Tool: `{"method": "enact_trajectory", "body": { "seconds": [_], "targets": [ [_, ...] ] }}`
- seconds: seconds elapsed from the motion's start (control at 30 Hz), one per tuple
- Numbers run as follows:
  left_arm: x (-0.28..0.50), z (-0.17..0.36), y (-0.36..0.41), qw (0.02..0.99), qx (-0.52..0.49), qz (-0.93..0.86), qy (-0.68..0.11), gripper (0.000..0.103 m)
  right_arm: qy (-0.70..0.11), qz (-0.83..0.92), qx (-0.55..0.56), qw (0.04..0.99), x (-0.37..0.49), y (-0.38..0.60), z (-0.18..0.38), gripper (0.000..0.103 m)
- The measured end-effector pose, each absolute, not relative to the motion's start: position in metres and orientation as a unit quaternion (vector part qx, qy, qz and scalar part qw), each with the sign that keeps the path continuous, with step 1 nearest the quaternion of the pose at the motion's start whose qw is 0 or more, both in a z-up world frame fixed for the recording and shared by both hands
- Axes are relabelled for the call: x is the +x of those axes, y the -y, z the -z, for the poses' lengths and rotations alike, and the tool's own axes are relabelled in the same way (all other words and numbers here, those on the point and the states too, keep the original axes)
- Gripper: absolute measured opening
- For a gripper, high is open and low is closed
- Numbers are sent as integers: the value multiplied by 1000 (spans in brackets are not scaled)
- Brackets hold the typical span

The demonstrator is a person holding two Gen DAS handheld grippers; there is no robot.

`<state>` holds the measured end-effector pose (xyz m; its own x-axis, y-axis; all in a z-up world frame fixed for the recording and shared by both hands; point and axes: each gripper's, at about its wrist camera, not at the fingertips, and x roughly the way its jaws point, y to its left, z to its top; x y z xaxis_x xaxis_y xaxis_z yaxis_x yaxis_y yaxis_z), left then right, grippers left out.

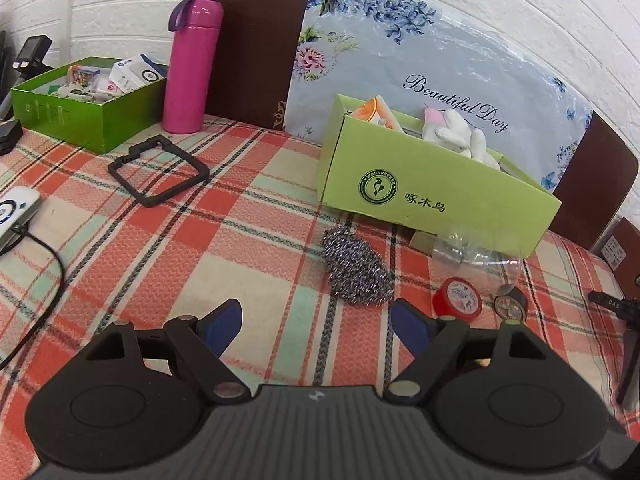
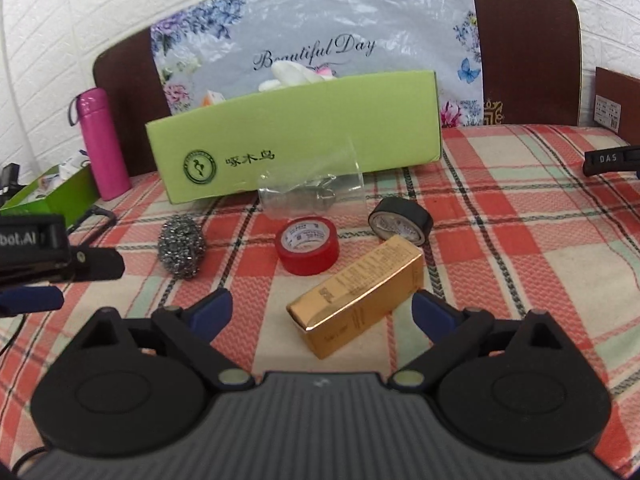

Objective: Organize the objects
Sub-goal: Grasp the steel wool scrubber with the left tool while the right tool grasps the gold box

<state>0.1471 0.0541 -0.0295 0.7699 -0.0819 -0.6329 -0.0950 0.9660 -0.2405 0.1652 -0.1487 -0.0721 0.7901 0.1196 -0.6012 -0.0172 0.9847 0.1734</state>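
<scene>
A light green cardboard box (image 2: 296, 152) (image 1: 432, 188) with white gloves (image 1: 460, 132) in it stands at the back of the plaid tablecloth. In front of it lie a steel wool scrubber (image 1: 356, 272) (image 2: 180, 246), a clear plastic bottle (image 2: 308, 196) (image 1: 476, 256), a red tape roll (image 2: 308, 246) (image 1: 456, 298), a black tape roll (image 2: 400, 222) (image 1: 510, 306) and a gold box (image 2: 356, 296). My right gripper (image 2: 320, 314) is open, with the near end of the gold box between its blue pads and no contact. My left gripper (image 1: 318, 326) is open just short of the scrubber, nothing between its fingers.
A pink flask (image 1: 192, 68) and a dark green box (image 1: 88, 108) of small items stand at the back left. A black plastic frame (image 1: 158, 170), a white device (image 1: 16, 210) and a black cable (image 1: 48, 256) lie on the left. A floral board (image 1: 400, 64) leans on the white brick wall.
</scene>
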Motion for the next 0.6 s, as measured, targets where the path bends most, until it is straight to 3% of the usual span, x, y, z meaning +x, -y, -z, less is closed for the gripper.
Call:
{"method": "enact_trajectory", "body": {
  "seconds": [0.03, 0.1, 0.13, 0.2, 0.3, 0.4, 0.5, 0.57, 0.6],
  "targets": [
    [153, 31, -53, 931, -137, -3, -339, 85, -323, -33, 83, 942, 165, 151, 75, 91],
    [166, 34, -50, 928, -148, -6, -341, 85, -321, -27, 88, 943, 163, 159, 78, 72],
    [174, 35, -48, 927, -151, -7, -342, 85, -316, -28, 88, 944, 161, 164, 79, 68],
    [189, 39, -42, 927, -147, -5, -344, 85, -312, -27, 89, 946, 156, 173, 76, 46],
    [208, 46, -37, 927, -128, -10, -353, 85, -309, -39, 67, 948, 146, 184, 71, 32],
    [220, 54, -40, 926, -123, 1, -358, 79, -306, -61, 42, 949, 132, 194, 66, 25],
    [227, 60, -48, 918, -146, 24, -368, 63, -311, -90, 22, 946, 116, 201, 62, 23],
    [226, 61, -49, 914, -156, 44, -373, 44, -314, -107, 18, 943, 105, 205, 58, 23],
    [223, 61, -47, 913, -151, 53, -376, 43, -317, -115, 16, 941, 100, 206, 57, 23]
  ]
}}
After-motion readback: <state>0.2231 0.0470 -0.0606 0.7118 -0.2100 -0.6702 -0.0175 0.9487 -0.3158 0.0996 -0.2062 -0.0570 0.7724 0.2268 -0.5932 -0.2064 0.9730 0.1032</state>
